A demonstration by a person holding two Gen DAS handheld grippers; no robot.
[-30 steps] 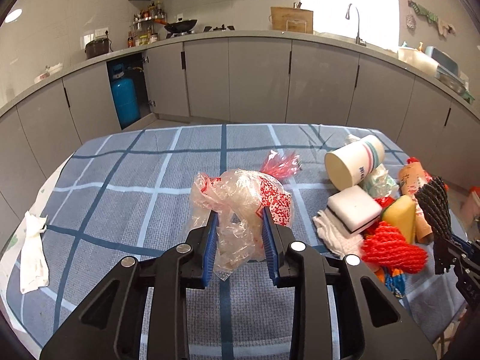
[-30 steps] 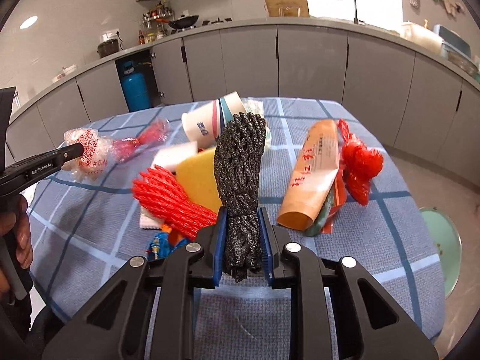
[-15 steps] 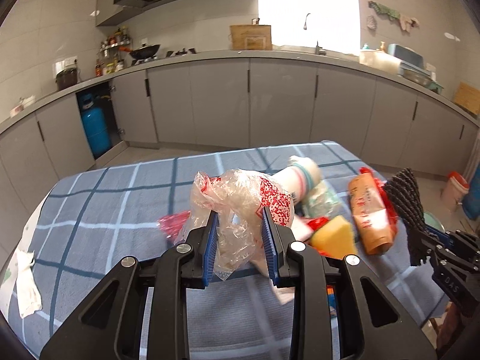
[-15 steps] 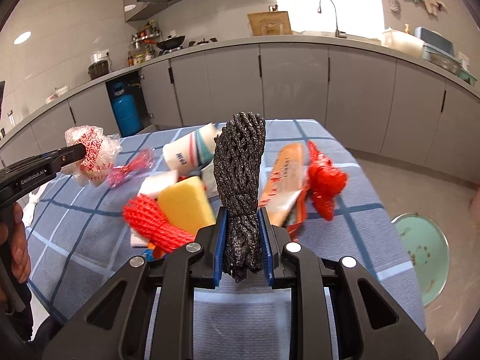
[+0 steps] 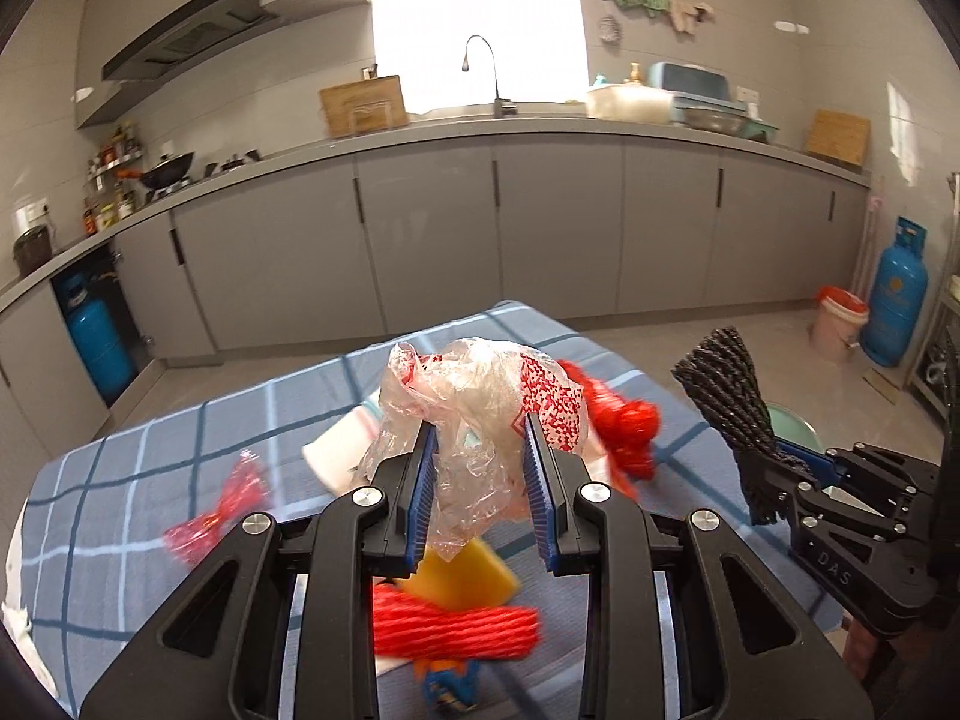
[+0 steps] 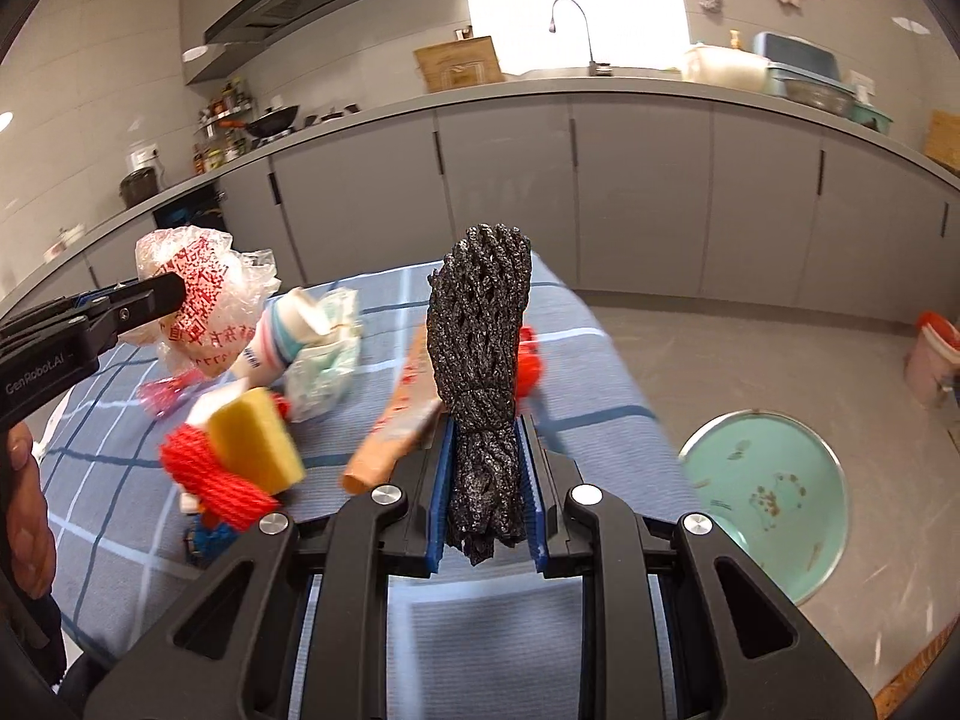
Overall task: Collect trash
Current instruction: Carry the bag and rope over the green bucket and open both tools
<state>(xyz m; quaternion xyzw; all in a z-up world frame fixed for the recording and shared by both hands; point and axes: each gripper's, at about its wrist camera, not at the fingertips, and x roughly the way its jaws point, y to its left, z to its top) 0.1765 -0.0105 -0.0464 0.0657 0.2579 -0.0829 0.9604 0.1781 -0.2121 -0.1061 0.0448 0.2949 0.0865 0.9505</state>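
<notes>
Crumpled plastic bag (image 5: 480, 402) pinched in left claw (image 5: 478, 480), black netting (image 6: 483, 372) clamped in right claw (image 6: 485, 480)

Each camera sits just behind its own gripper fingers and looks forward and downward along them, over the blue checked tablecloth (image 5: 150, 480) toward the grey kitchen cabinets (image 6: 630, 192). The right view stands further right, above the floor basin (image 6: 774, 498). Both views share the table clutter, the faucet (image 5: 483, 69) and each other's gripper.

Grey kitchen cabinets (image 5: 432, 240), bright window (image 5: 474, 18)
</notes>
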